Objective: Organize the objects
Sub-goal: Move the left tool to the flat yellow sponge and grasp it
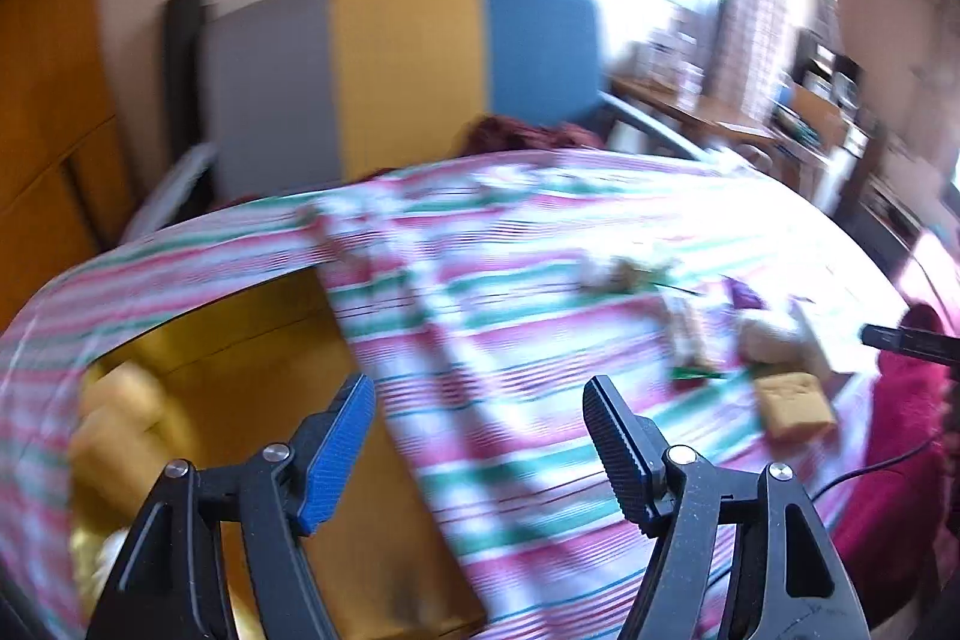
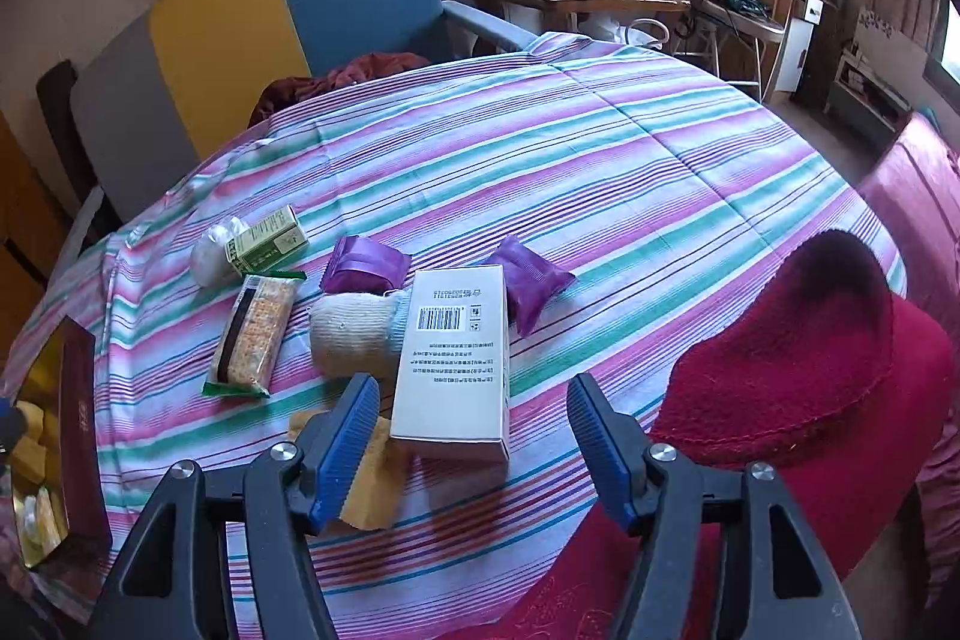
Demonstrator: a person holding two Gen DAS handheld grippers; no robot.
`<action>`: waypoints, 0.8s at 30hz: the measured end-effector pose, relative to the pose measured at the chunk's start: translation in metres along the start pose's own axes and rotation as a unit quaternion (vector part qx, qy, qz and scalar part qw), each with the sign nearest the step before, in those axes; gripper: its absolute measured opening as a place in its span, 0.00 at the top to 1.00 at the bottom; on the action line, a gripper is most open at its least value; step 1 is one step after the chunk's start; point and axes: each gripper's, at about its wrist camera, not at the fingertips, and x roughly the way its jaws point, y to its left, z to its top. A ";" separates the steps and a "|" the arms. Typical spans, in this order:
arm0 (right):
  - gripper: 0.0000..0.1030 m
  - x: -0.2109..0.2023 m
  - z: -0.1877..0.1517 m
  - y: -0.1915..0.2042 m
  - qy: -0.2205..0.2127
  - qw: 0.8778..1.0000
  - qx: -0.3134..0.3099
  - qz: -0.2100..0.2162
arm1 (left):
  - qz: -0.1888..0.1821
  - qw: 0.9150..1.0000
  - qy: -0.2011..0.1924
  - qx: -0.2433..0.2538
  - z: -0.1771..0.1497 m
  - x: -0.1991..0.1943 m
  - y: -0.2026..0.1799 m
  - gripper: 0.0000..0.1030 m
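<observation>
gold-lined and dark red outside, an open box [image 2: 78,436] sits at the nine o'clock edge of the right wrist view, on a striped cloth [image 2: 600,172]; pale yellow packets [image 2: 30,436] lie inside it. the left wrist view is blurred, showing the same gold interior [image 1: 288,340] at seven o'clock with yellowish lumps [image 1: 120,418] in it.

loose things cluster on the cloth, from ten o'clock to the centre of the right view: a green-and-white carton [image 2: 267,238] touching a white lump [image 2: 210,253], a clear cracker pack [image 2: 255,331] with green ends, two purple pouches [image 2: 363,265] [image 2: 525,280], a rolled grey sock [image 2: 354,334], a yellow sponge-like piece [image 2: 372,484]. a white box [image 2: 453,364] lies flat over the sock's end, bearing a barcode and small lines of print too fine to read.

right gripper [image 2: 474,430] angles down over the white box, jaws apart, nothing between them. left gripper [image 1: 480,436] tilts down across the box edge and cloth, jaws likewise spread and empty. red fleece [image 2: 792,358] fills four o'clock.
</observation>
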 end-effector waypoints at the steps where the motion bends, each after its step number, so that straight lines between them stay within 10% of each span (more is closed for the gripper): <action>1: 0.36 -0.001 -0.001 -0.003 0.000 1.000 0.004 0.012 | -0.015 1.000 0.005 0.010 0.005 0.007 -0.013 0.29; 12: 0.36 0.001 0.000 -0.014 -0.013 0.996 0.048 0.069 | -0.172 0.977 0.110 0.053 0.015 0.090 -0.148 0.29; 24: 0.36 -0.003 -0.002 -0.025 -0.035 0.992 0.068 0.102 | -0.223 0.959 0.159 0.078 -0.006 0.124 -0.214 0.16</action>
